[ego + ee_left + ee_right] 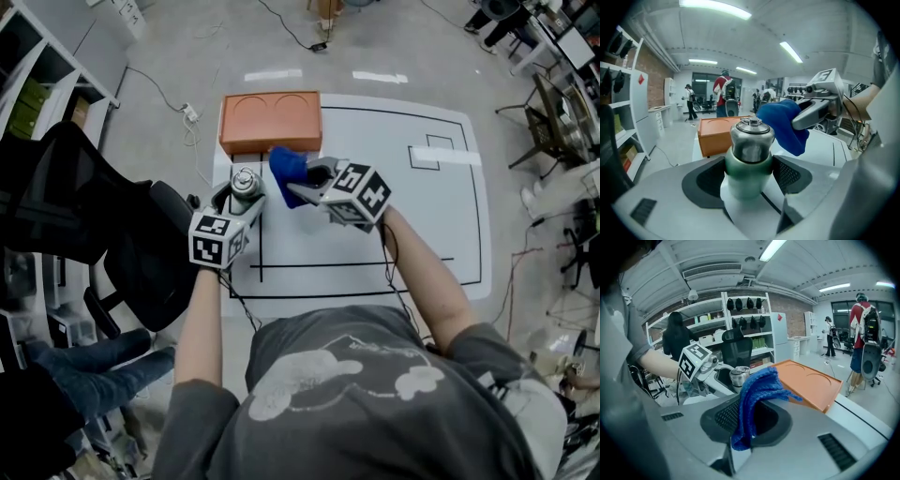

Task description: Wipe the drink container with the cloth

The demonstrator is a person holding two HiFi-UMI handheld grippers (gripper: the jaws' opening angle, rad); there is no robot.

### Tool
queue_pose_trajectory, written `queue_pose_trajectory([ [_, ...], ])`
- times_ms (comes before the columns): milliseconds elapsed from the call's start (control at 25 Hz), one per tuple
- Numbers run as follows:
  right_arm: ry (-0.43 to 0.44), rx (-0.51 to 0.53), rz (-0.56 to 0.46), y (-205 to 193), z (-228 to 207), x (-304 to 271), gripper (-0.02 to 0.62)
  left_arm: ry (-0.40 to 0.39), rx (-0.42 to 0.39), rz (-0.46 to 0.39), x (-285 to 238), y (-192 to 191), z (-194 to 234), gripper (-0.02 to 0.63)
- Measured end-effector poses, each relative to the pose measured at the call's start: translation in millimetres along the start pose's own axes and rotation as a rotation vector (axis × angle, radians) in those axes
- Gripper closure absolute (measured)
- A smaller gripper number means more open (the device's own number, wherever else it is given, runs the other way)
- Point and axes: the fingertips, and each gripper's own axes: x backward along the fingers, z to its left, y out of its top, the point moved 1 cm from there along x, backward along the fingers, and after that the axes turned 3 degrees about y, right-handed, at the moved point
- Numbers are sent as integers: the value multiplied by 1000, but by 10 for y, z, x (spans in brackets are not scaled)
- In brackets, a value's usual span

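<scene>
The drink container [246, 182], steel-topped with a green body [749, 154], stands upright between the jaws of my left gripper [242, 199], whose pads press on its sides. A blue cloth [286, 167] hangs bunched from my right gripper [298, 186], which is shut on it. In the left gripper view the cloth [785, 124] sits just right of the container's steel top, close to it or touching it. From the right gripper view the cloth [752, 399] drapes over the jaws, with the container [739, 376] beyond it at the left.
An orange tray [271, 120] with two round recesses lies at the far edge of the white mat [422, 216] marked with black lines. A black office chair [122, 244] stands to the left, by shelving [47, 75]. Cables run over the floor.
</scene>
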Motion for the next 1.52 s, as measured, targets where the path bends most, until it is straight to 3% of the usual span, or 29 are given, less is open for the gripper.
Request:
queue_pose_trajectory([
  [440, 171, 56, 6, 240, 27, -479, 552, -361, -231, 16, -5, 23, 30, 286],
  [640, 173, 63, 33, 226, -125, -587, 552, -529, -334, 30, -16, 38, 50, 286],
  [920, 126, 28, 104, -4, -271, -804, 553, -659, -417, 47, -2, 16, 74, 285],
  [1200, 88, 42, 210, -268, -314, -968, 554, -668, -409, 47, -13, 32, 66, 285],
  [1320, 62, 43, 252, -352, -304, -974, 554, -619, -342, 19, -20, 47, 54, 284],
  [1520, 37, 43, 225, -319, -291, -915, 552, -489, -209, -32, -5, 19, 65, 284],
])
